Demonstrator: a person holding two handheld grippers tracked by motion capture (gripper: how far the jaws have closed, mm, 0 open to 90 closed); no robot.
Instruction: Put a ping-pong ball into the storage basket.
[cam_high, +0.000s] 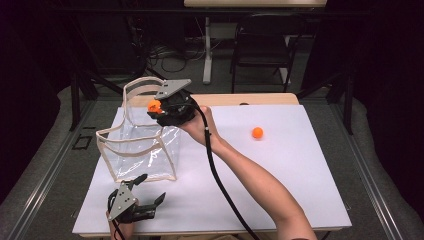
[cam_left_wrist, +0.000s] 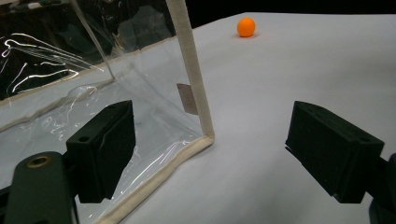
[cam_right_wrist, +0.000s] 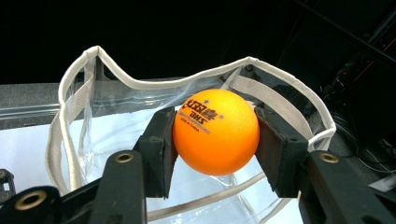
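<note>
Orange printed table-tennis ball (cam_right_wrist: 215, 131) is clamped by right gripper (cam_right_wrist: 215, 149) above clear plastic cream-trimmed bag (cam_high: 137, 145); left gripper (cam_left_wrist: 210, 154) jaws are held apart

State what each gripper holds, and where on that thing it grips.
The right gripper clamps an orange ball across its opposite sides. The left gripper holds nothing.

We count 2 orange balls: 1 ball (cam_right_wrist: 215, 131) sits pinched between the jaws of the right gripper (cam_high: 159, 109), and 1 second ball (cam_high: 257, 132) lies on the white table (cam_high: 280, 190), well apart from both grippers. We count 1 clear bag (cam_high: 140, 150), just beyond the left gripper (cam_high: 145, 192) and below the right one. We count 2 grippers, 1 in each hand.
</note>
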